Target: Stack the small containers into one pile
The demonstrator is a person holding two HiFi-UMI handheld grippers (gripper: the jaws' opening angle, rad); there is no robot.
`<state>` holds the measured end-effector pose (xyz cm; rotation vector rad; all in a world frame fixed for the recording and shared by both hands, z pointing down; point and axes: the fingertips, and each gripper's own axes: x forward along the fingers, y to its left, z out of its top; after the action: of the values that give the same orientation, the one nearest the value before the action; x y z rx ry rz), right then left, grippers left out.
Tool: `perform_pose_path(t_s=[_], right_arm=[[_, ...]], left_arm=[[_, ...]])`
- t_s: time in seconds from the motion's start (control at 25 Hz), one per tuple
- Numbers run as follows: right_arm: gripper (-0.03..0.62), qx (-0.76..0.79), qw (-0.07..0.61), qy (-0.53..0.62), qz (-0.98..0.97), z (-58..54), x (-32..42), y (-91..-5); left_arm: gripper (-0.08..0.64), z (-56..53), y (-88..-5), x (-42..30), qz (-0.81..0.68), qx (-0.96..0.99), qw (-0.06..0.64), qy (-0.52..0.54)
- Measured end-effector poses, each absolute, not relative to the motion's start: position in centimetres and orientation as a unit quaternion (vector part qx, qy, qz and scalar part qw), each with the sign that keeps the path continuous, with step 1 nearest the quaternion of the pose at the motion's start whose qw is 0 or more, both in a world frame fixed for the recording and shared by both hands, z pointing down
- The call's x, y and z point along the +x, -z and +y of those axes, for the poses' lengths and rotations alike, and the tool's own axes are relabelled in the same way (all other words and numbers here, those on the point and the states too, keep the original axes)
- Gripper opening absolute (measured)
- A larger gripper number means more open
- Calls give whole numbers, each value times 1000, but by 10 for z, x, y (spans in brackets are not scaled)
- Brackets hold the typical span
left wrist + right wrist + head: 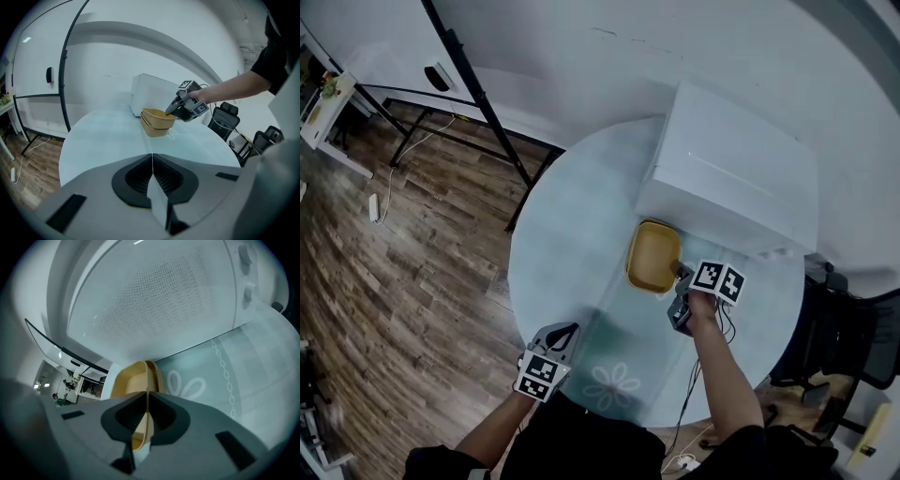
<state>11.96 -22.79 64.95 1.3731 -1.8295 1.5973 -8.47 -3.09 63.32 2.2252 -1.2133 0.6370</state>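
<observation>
Two tan containers sit nested in one pile on the round glass table, close to the white box. In the left gripper view the upper container rests inside the lower one. My right gripper is shut on the near rim of the upper container, whose wall runs between its jaws. The left gripper view shows that same gripper at the pile's right side. My left gripper hovers at the table's near edge, far from the pile, shut with nothing held.
A large white box stands on the table directly behind the pile. A flower print marks the glass near me. Black office chairs stand to the right, and a black stand's legs cross the wooden floor at the far left.
</observation>
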Motion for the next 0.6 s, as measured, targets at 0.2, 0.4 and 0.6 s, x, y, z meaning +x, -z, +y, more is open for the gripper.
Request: perform_pose_path(t_s=[0.2, 0.4, 0.6], right_arm=[[40, 491, 174, -562, -643, -235, 119, -652], [39, 509, 168, -554, -638, -241, 122, -653], [40, 515, 171, -547, -637, -243, 119, -657]], left_arm=[[15, -32, -637, -88, -450, 820, 263, -237], [15, -33, -636, -90, -451, 820, 262, -237], [15, -36, -638, -94, -452, 819, 263, -237]])
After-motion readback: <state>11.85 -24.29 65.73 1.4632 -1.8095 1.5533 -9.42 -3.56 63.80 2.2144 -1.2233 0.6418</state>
